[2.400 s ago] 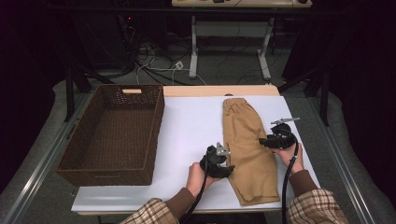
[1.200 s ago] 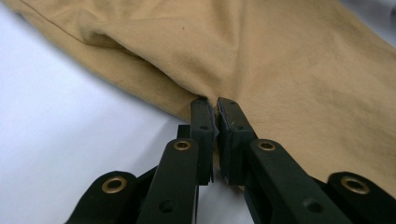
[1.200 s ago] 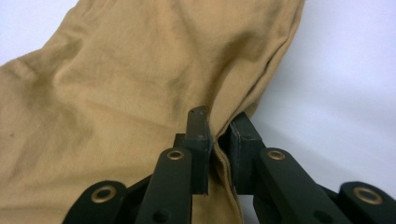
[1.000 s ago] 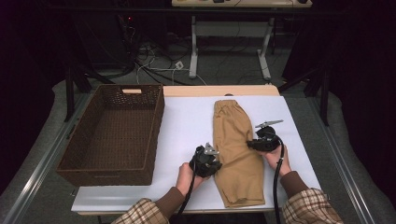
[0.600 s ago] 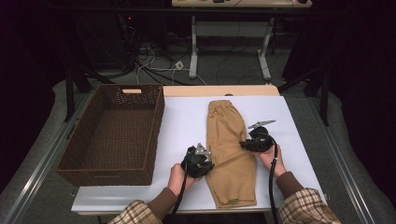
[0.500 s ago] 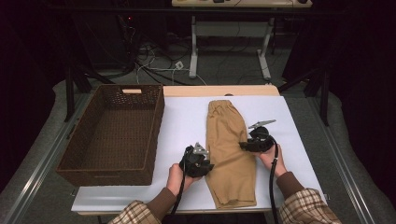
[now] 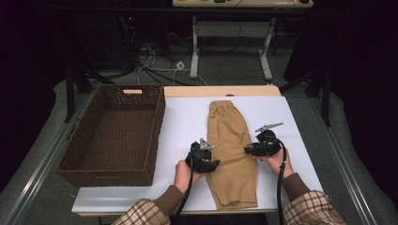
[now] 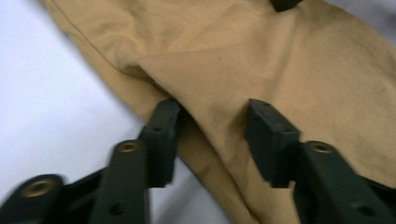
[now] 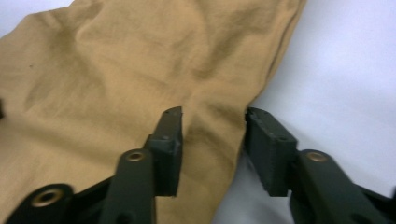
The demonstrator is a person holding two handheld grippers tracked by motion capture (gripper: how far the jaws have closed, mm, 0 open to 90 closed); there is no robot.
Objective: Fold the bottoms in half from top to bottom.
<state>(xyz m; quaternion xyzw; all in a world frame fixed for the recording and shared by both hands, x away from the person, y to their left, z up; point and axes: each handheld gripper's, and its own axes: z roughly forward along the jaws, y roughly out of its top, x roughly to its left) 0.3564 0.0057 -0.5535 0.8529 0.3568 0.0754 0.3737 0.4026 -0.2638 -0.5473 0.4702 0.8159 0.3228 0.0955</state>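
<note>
A pair of tan trousers (image 7: pixel 230 133) lies folded lengthwise on the white table (image 7: pixel 183 122), waistband at the far end. My left gripper (image 7: pixel 213 162) sits at the trousers' left edge and my right gripper (image 7: pixel 248 150) at their right edge, facing each other. In the left gripper view the left gripper (image 8: pixel 212 126) has its jaws apart with a fold of the trousers (image 8: pixel 219 60) lying loose between them. In the right gripper view the right gripper (image 9: pixel 215 135) likewise straddles the edge of the trousers (image 9: pixel 140 70) without pinching it. Both pairs of jaws have just been opening.
A dark brown wicker basket (image 7: pixel 157 126) stands on the left part of the table, its inside bare. A wooden strip (image 7: pixel 220 90) runs along the far edge. Bare white table lies between basket and trousers and to the right of my right hand.
The trousers and both grippers have shifted left across the table and a little nearer the front edge; in the last half second they barely move.
</note>
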